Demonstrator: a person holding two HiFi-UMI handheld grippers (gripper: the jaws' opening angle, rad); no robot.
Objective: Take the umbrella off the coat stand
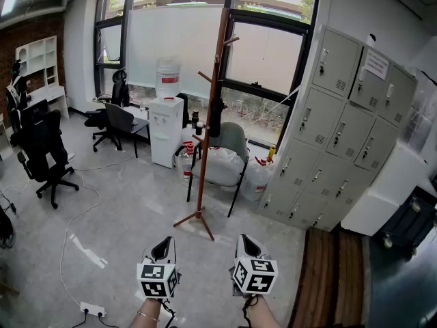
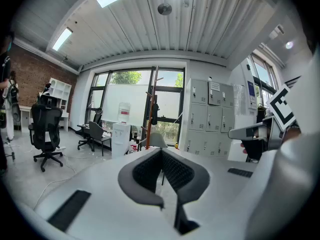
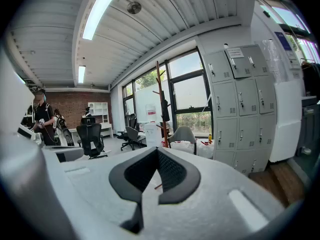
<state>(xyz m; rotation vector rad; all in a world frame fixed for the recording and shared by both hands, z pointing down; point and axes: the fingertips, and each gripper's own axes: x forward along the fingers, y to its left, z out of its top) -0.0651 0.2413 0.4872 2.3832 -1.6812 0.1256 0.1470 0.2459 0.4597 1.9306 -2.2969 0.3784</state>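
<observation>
Your left gripper (image 1: 162, 243) and right gripper (image 1: 247, 242) sit closed, empty, at six o'clock. Up at twelve, well apart, the folded umbrella (image 1: 216, 118) hangs on the coat stand (image 1: 203, 176); likely light, soft fabric, so grip its stiff handle.

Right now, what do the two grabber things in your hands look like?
Both match: the left gripper and right gripper have white shells with dark grey V-shaped jaws, textured inside. Each carries a white cube printed with black square markers. A thin bracelet circles the left wrist.
</observation>
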